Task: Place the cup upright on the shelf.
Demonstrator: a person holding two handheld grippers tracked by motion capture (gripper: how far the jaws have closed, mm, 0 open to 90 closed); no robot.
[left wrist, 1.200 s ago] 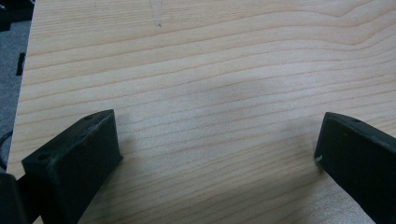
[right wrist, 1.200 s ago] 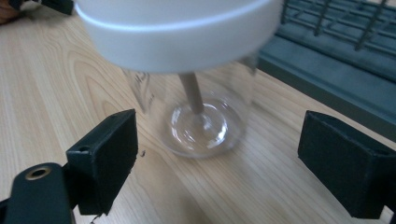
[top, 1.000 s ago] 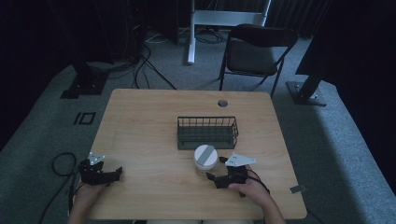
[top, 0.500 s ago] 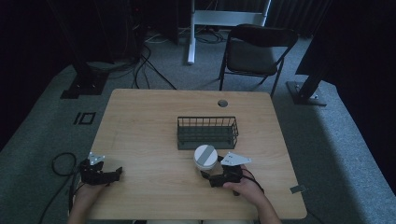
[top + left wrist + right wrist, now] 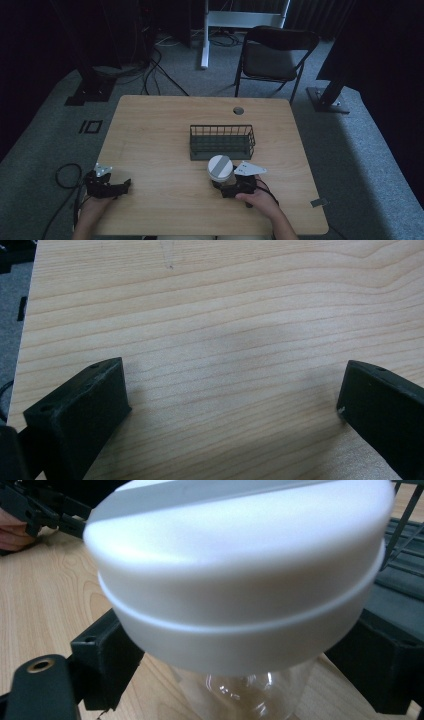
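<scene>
right hand-held gripper (image 5: 231, 189) has its jaws spread to either side of my clear jar (image 5: 250, 695) with the white lid (image 5: 220, 167); whether the jaws touch the glass i can't quite tell. jar stands on the worktop (image 5: 160, 130) just in front of the dark wire basket (image 5: 222, 141). left hand-held gripper (image 5: 116, 187) rests wide open, empty, near the worktop's left front corner.

Between the left gripper's (image 5: 122, 186) spread fingers (image 5: 80, 410) lies only bare tabletop (image 5: 155, 145), open ahead. Between the right gripper's (image 5: 223, 189) fingers (image 5: 107, 652) stands the white-lidded jar (image 5: 220, 169), blocking that gap; just beyond it the wire basket (image 5: 222, 142) bars the forward path.
</scene>
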